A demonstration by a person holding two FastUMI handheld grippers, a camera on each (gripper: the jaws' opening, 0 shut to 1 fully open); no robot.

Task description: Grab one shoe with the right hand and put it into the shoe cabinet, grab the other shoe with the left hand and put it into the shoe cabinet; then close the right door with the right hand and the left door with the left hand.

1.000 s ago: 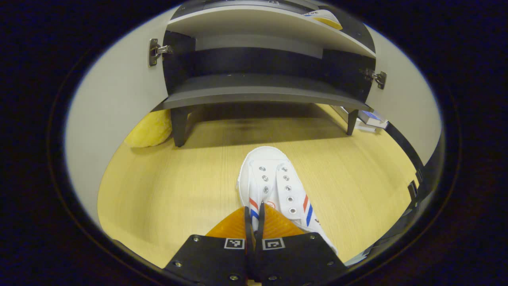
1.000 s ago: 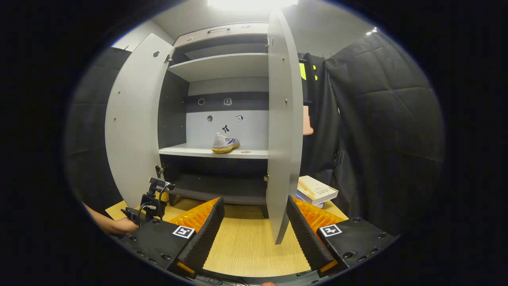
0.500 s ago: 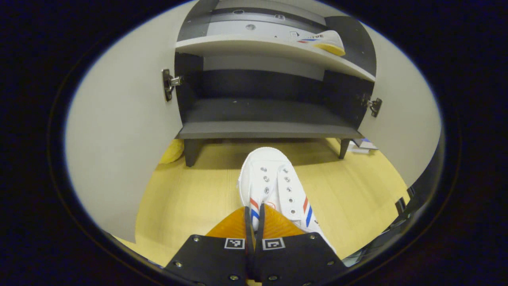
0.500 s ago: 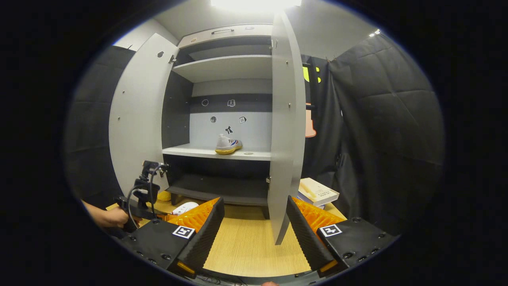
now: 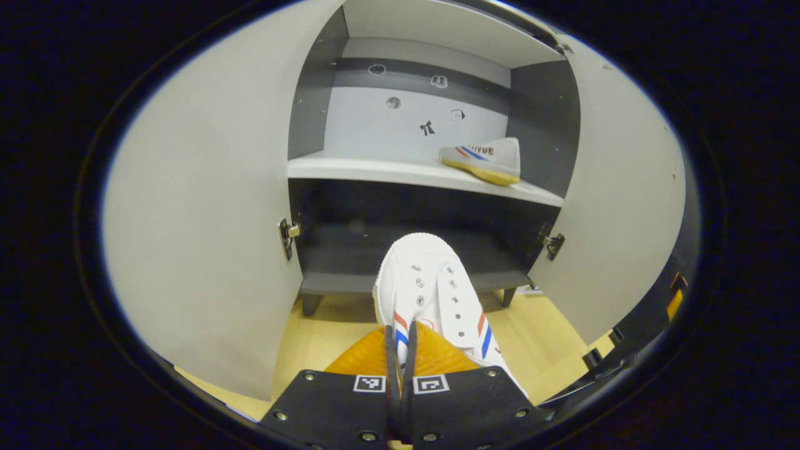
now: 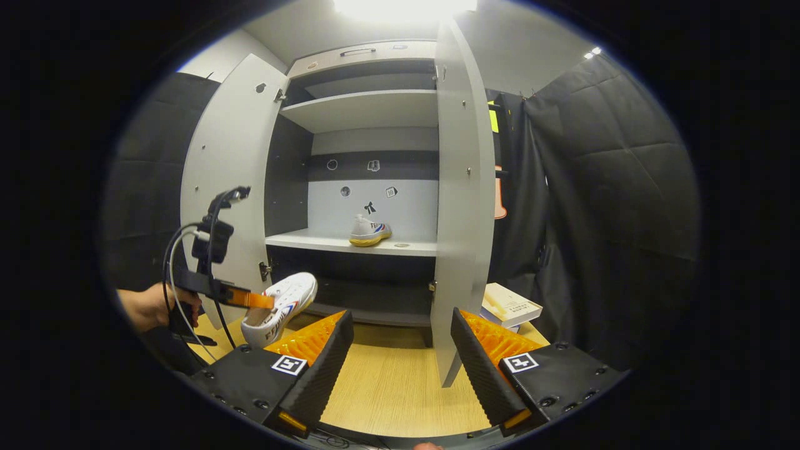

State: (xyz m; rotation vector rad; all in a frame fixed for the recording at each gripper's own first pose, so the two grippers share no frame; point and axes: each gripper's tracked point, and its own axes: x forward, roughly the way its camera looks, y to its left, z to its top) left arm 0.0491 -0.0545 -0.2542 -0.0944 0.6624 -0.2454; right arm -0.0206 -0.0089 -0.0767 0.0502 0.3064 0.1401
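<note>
My left claw [image 5: 400, 347] pinches the soft collar of the white shoe [image 5: 431, 294]; it looks light but floppy. My right claw [image 6: 400, 350] hangs wide, near the cabinet [image 6: 369, 112].

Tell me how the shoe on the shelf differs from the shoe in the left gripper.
The shoe on the shelf rests flat in the cabinet; the held shoe hangs in the air outside it, toe tilted up. The left gripper pinches the held shoe; nothing touches the shelf shoe. Both are white with red and blue stripes.
</note>
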